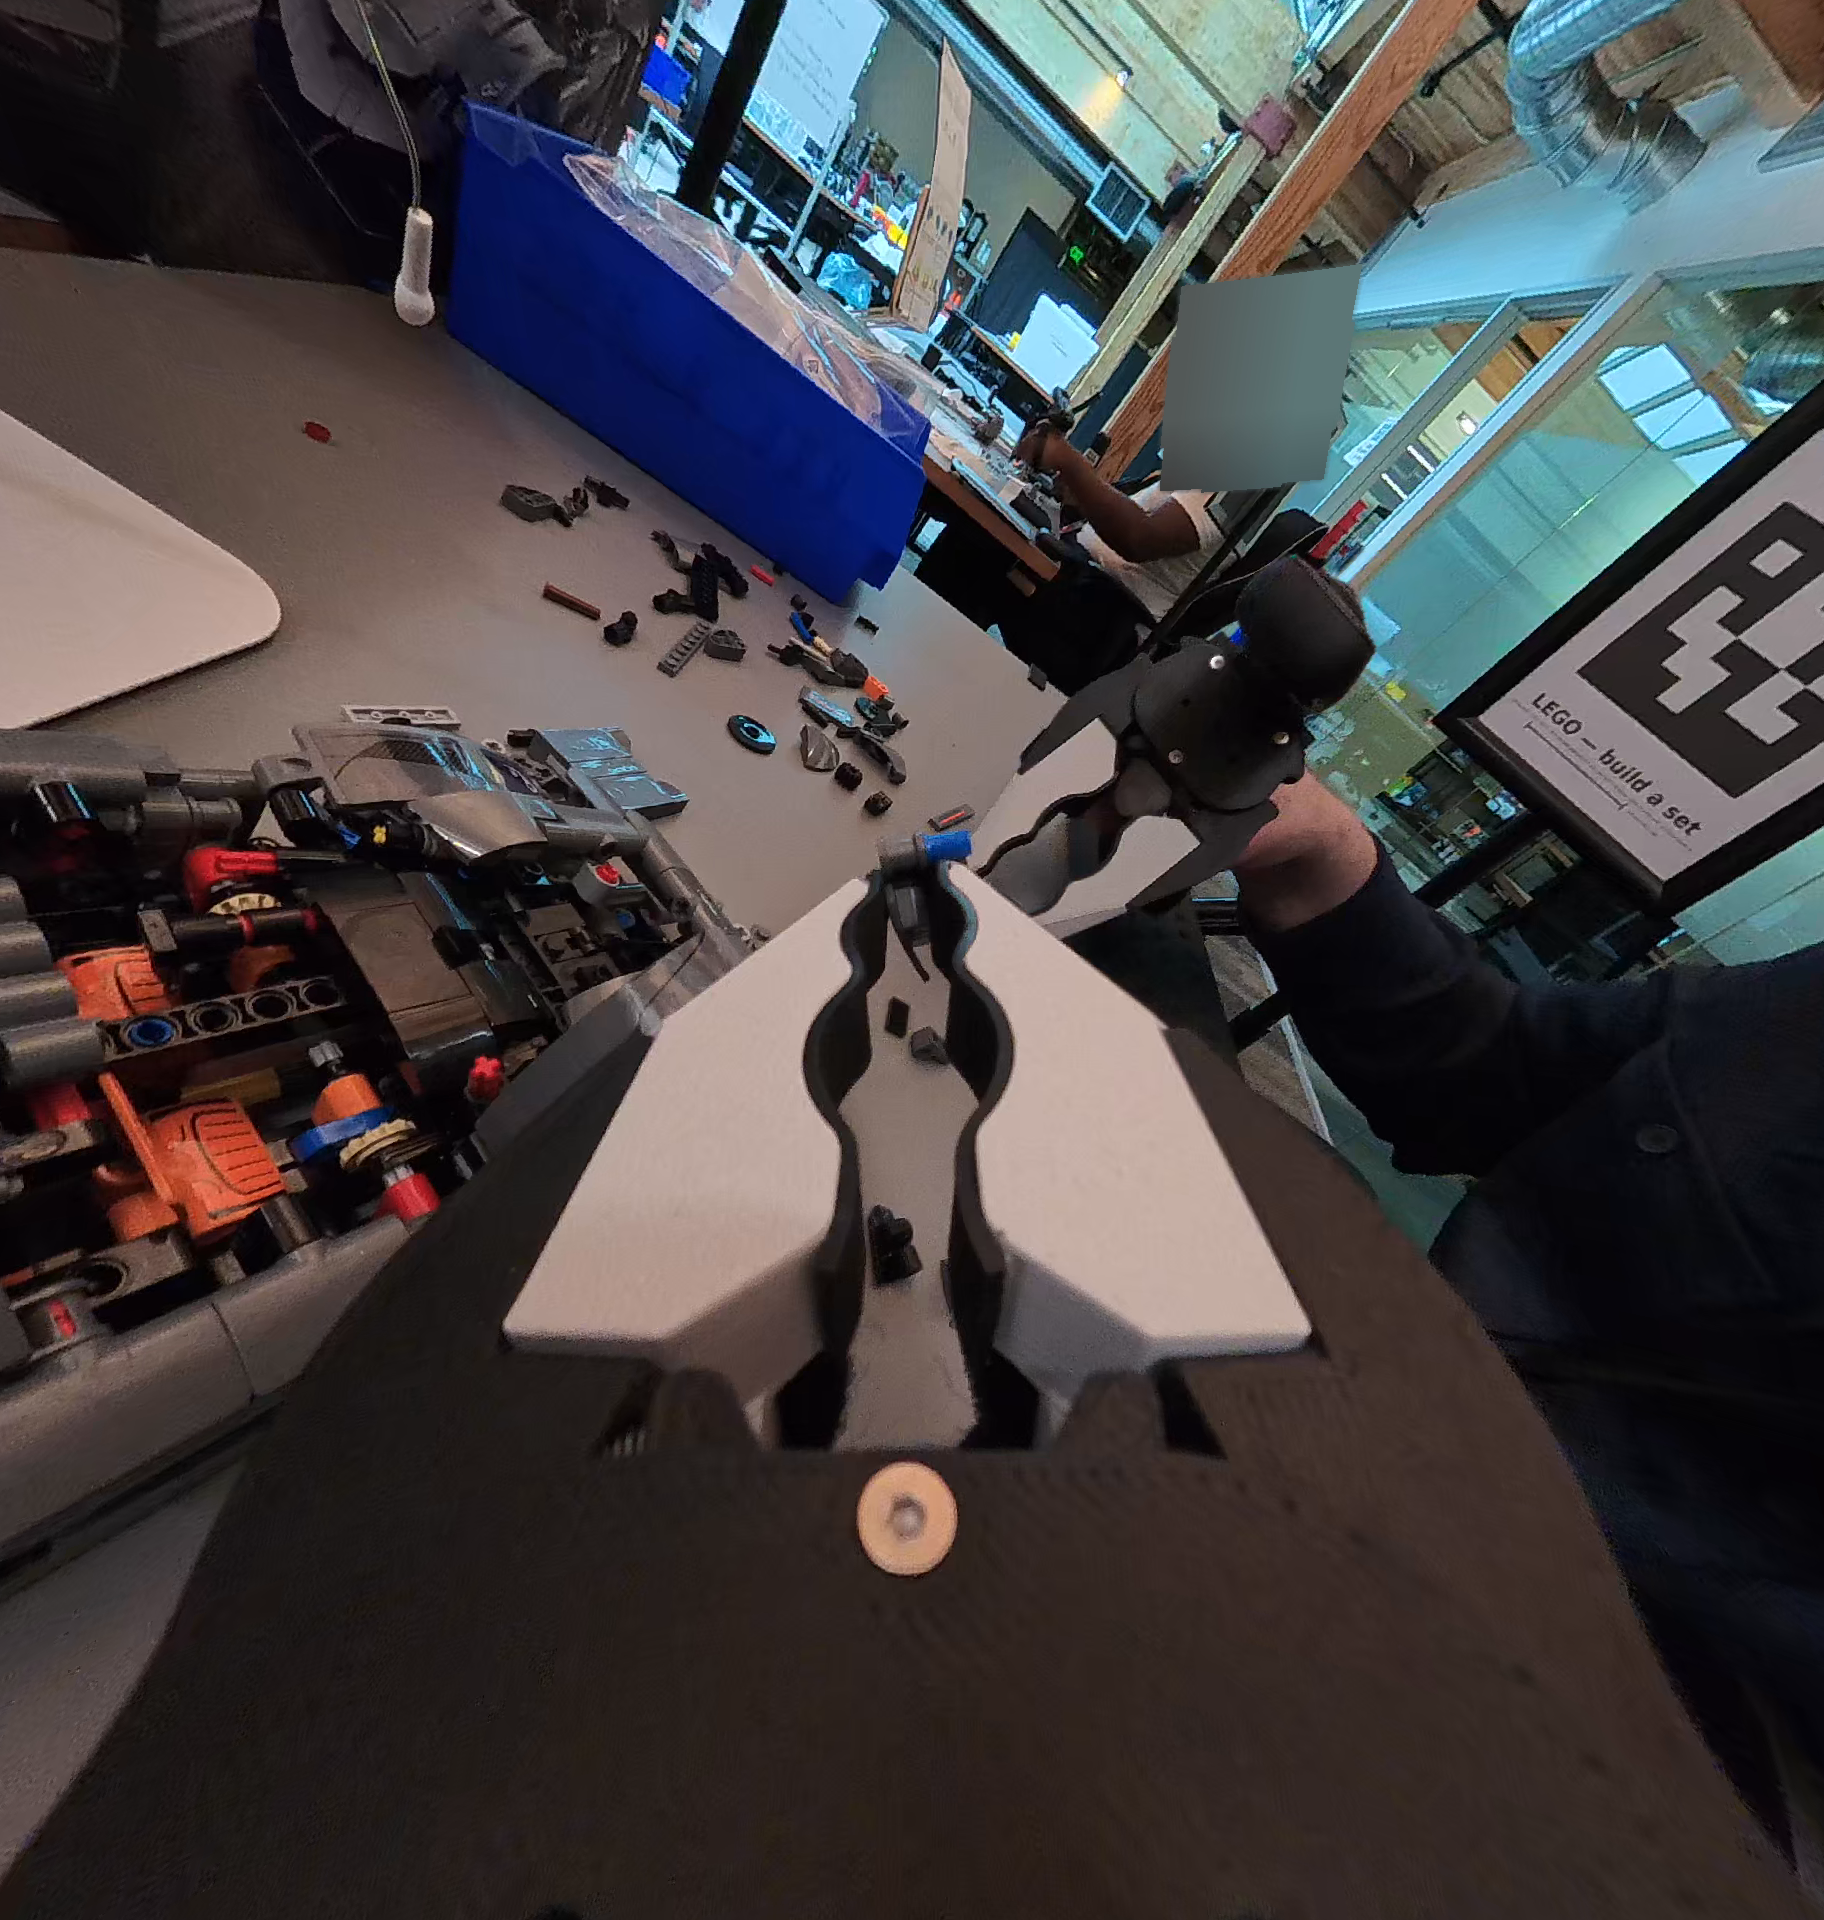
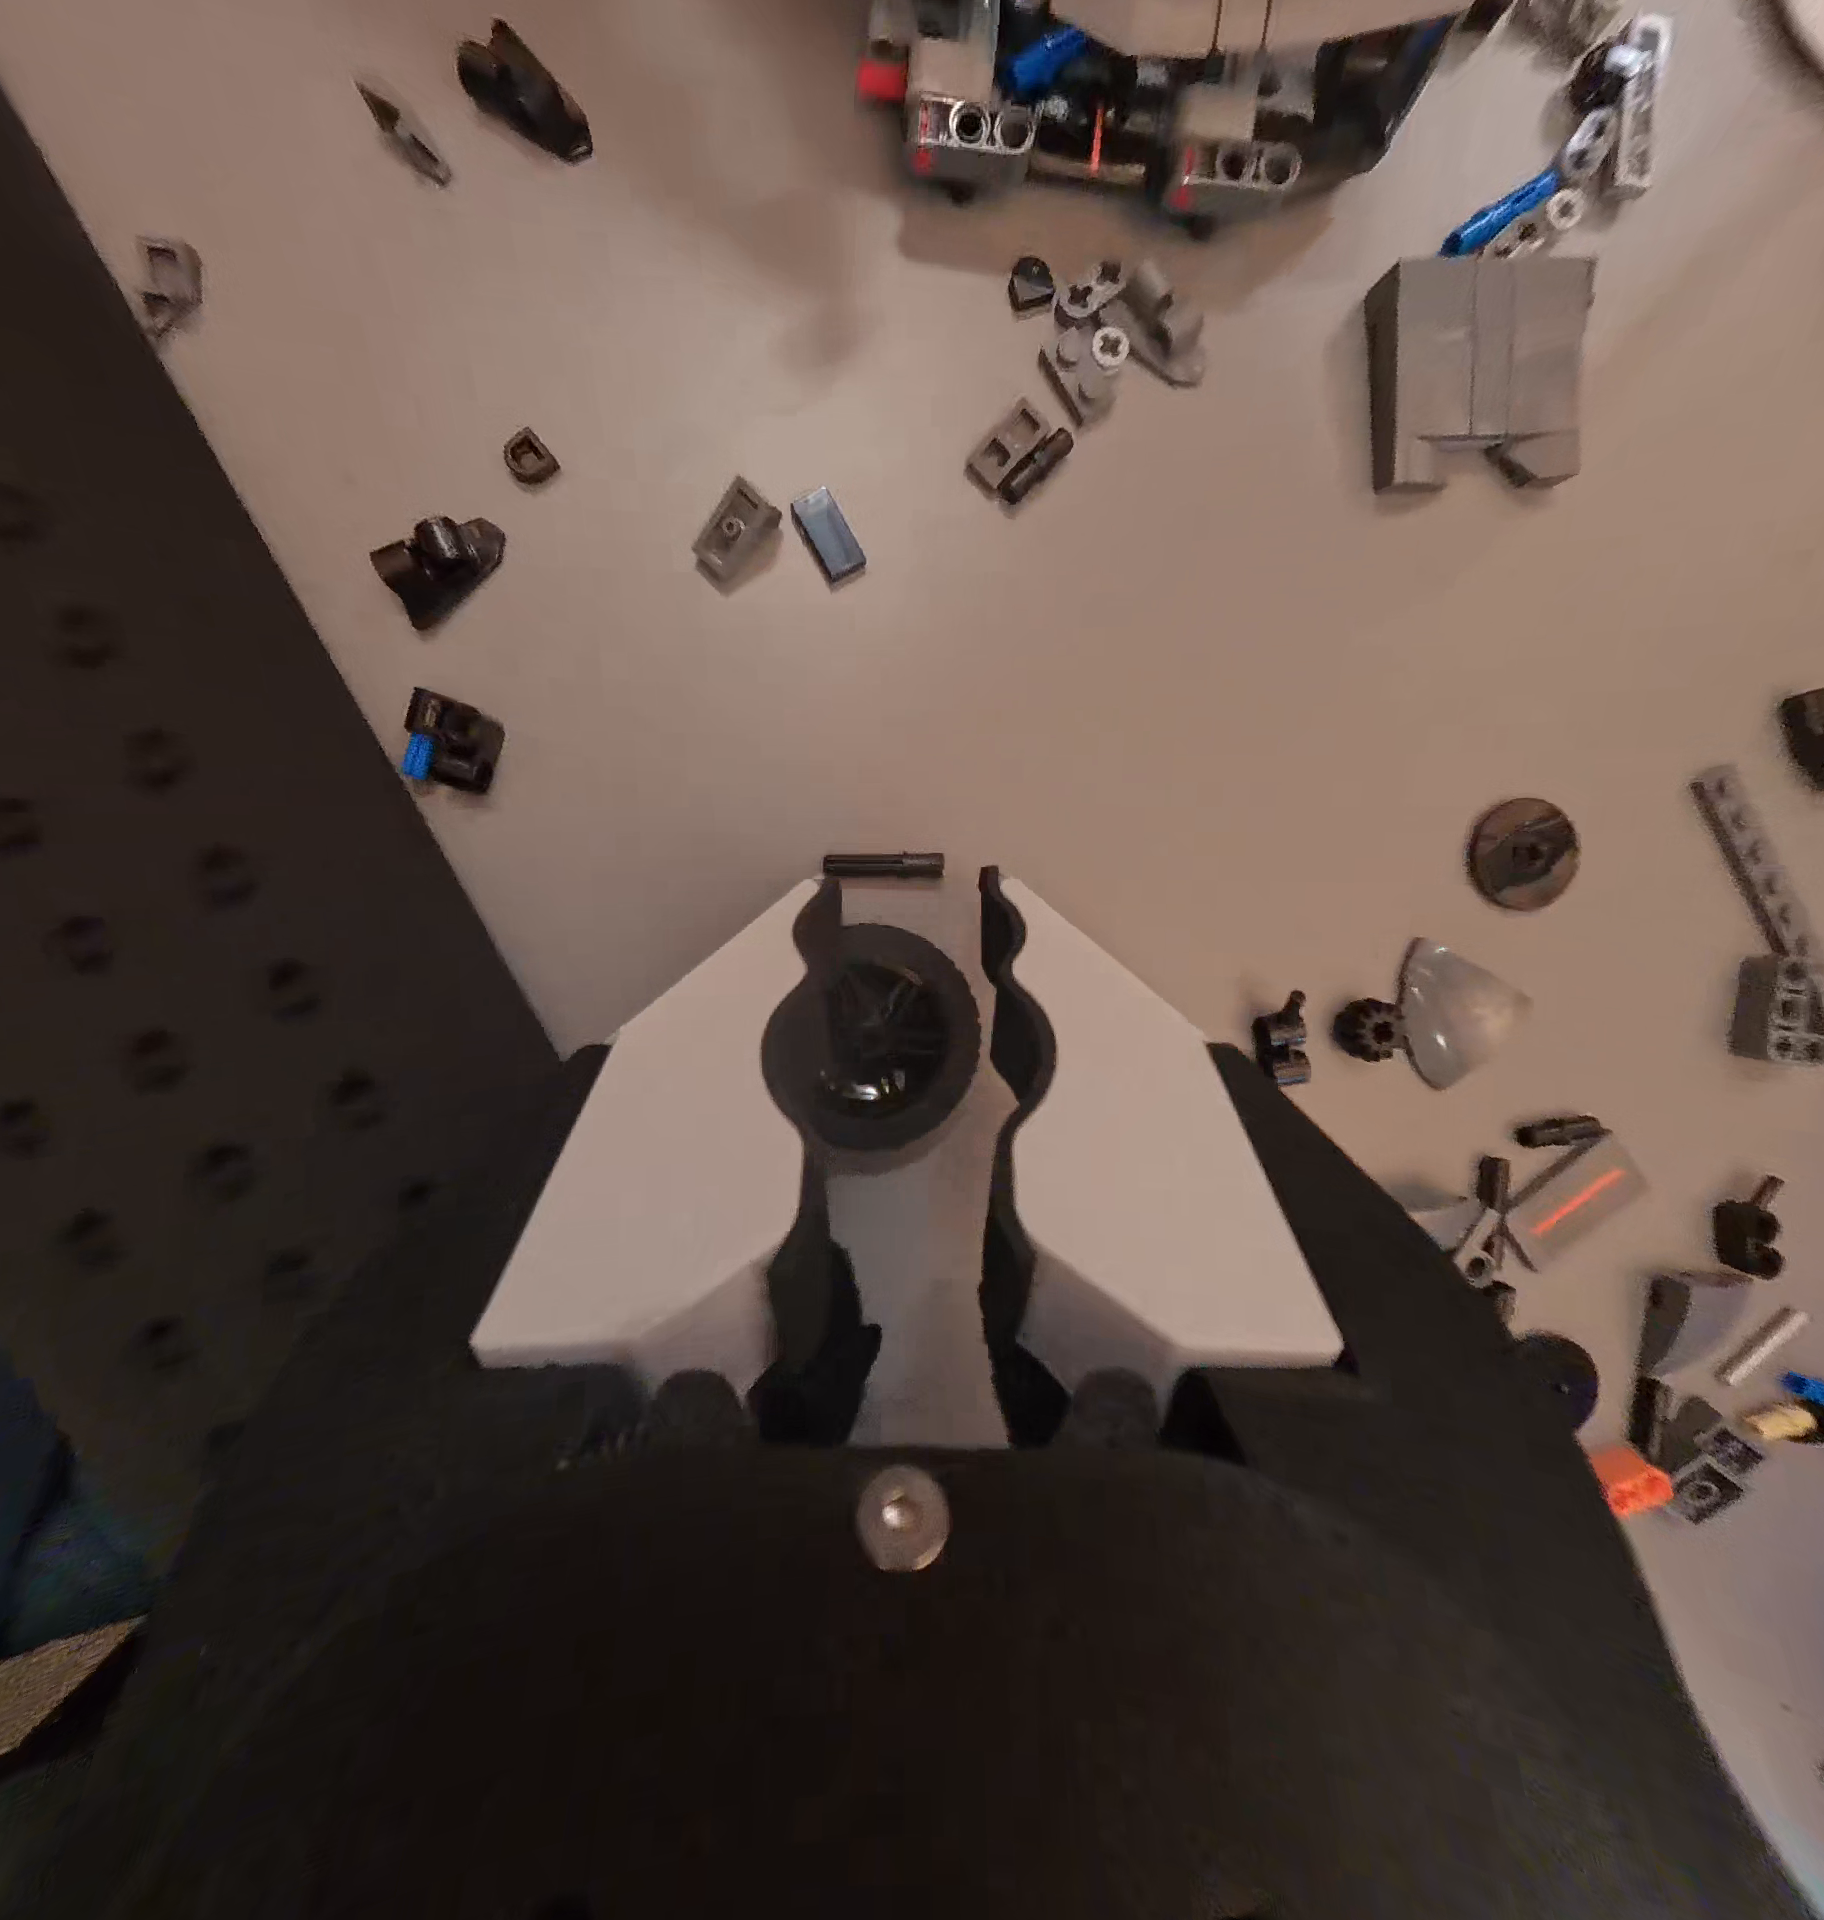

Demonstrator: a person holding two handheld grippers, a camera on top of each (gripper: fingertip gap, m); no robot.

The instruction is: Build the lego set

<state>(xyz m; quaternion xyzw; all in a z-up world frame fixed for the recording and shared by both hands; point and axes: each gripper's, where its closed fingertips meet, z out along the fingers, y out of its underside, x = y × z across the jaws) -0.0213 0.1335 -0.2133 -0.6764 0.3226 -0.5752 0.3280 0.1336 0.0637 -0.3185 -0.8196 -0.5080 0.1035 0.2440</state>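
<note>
Nearest in left wrist view: left gripper (image 1: 913, 883), jaws pinched on a small grey piece with a blue pin (image 1: 923, 857) right at the tips. Held up off the table, prob. to keep the pin end free for mating. A few tiny black bits visible on the table through the finger gap.

Right gripper (image 2: 908, 883) in its own view: pointed straight down at the grey table (image 2: 1147, 675), jaws parted w/ a gap on the right side. Black wheel w/ tyre (image 2: 872, 1039) sits between the fingers, against the left one; lying on the table or hung on that finger, can't tell. Thin black axle pin (image 2: 884, 864) lies just beyond the tips, crosswise, so looks like the next pick (a guess only). Same gripper seen from the left wrist view (image 1: 1001, 852), close to the right of the left tips, held by a hand (image 1: 1303, 862) in a dark sleeve.

Left, near: half-built lego vehicle (image 1: 264, 987), grey shell w/ orange, red and blue Technic guts exposed, kept close for fitting parts.

Mid: loose pieces (image 1: 783, 675) scattered w/in reach, mostly black and grey; grey sloped sub-assembly (image 2: 1474, 374) far right in right wrist view.

Far: white board (image 1: 77, 582) at left, blue bin (image 1: 627, 332) w/ clear bags, framed sign w/ marker (image 1: 1718, 665) at right.
</note>
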